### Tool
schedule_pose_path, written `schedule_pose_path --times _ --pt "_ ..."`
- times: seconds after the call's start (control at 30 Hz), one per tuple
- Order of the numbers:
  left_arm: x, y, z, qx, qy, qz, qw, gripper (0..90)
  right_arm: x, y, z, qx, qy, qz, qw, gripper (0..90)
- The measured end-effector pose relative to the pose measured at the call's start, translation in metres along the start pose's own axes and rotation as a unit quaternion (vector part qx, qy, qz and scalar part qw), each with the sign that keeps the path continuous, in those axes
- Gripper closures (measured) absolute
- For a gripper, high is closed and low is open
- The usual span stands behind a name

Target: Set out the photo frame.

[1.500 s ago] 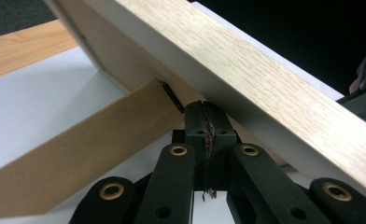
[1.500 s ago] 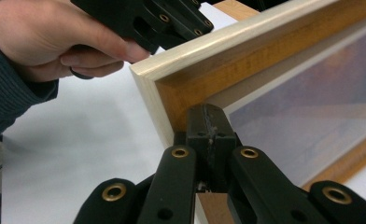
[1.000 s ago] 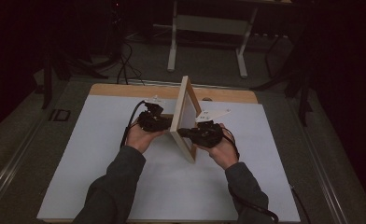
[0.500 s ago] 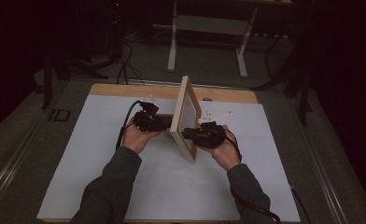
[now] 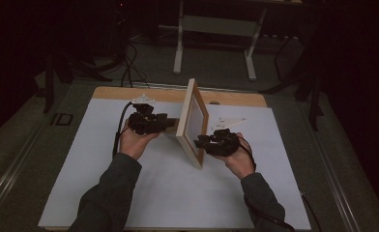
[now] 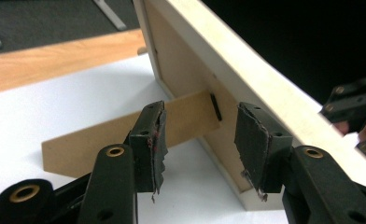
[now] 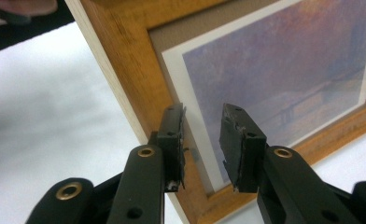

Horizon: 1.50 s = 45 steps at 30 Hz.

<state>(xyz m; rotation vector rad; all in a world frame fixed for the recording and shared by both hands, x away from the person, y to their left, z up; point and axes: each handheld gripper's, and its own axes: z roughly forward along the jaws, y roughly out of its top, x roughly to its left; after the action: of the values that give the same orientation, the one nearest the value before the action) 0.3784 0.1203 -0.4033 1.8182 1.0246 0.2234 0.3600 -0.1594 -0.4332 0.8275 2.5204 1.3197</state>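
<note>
Table [image 5: 105, 193], white-topped, fills the lower centre of the high view; a picture frame [image 5: 193, 121] stands on edge at its middle, leaning toward the left of the frame on its stand [image 6: 125, 137]. The frame's long edge runs from centre-top toward lower centre, so the frame splits the two hands. In the left gripper view the brown back panel and the strip-like stand occupy the centre; in the right gripper view the glazed print side [image 7: 284, 79] fills the upper right.

Left gripper [image 5: 151, 122] lies just left of the frame, behind it; its jaws stand apart, the stand behind the left jaw, with a clear gap to the right one, gripping nothing. Right gripper [image 5: 211, 142] lies just right of the frame, at its front near the lower corner; its jaws are parted a moderate way in front of the glass, pads off the surface, holding nothing. Both sit about equally close to the frame, one on each face.

Against the earlier frames: both sets of jaws have just been opening, nothing clamped between them now. The frame keeps its place and lean, apparently resting on its own stand. Judged next: both hands draw away sideways from the frame.
</note>
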Motion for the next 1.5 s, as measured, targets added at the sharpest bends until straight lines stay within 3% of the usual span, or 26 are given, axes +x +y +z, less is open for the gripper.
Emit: schedule_pose_path --times 0.27,0.4,0.73,0.9,1.13,1.33,1.5 --pt "-0.009 0.004 -0.010 -0.016 0.010 0.001 0.9998 49.7 -0.003 -0.004 -0.001 0.002 -0.003 0.005 1.0000 67.3" --pt "-0.014 0.006 -0.011 -0.021 -0.013 -0.008 0.9997 43.4 -0.005 -0.007 -0.002 0.005 -0.004 0.005 1.0000 67.5" --pt "-0.032 0.005 -0.002 -0.011 -0.027 -0.009 0.9995 28.1 -0.008 -0.013 -0.005 0.006 -0.004 0.011 0.9999 67.5" --pt "-0.042 0.004 0.003 -0.011 -0.021 -0.002 0.9997 25.4 -0.011 -0.016 -0.005 0.007 -0.007 0.017 0.9998 67.4" --pt "-0.054 0.000 0.010 0.001 -0.019 0.011 0.9997 23.7 -0.014 -0.015 -0.011 -0.004 -0.013 0.022 0.9997 67.3" --pt "-0.062 -0.006 0.019 0.013 0.002 0.028 0.9995 28.4 -0.015 -0.016 -0.015 -0.006 -0.017 0.025 0.9995 67.0" --pt "-0.063 -0.011 0.023 0.016 0.008 0.019 0.9997 32.7 -0.018 -0.020 -0.016 -0.004 -0.018 0.030 0.9994 67.0"
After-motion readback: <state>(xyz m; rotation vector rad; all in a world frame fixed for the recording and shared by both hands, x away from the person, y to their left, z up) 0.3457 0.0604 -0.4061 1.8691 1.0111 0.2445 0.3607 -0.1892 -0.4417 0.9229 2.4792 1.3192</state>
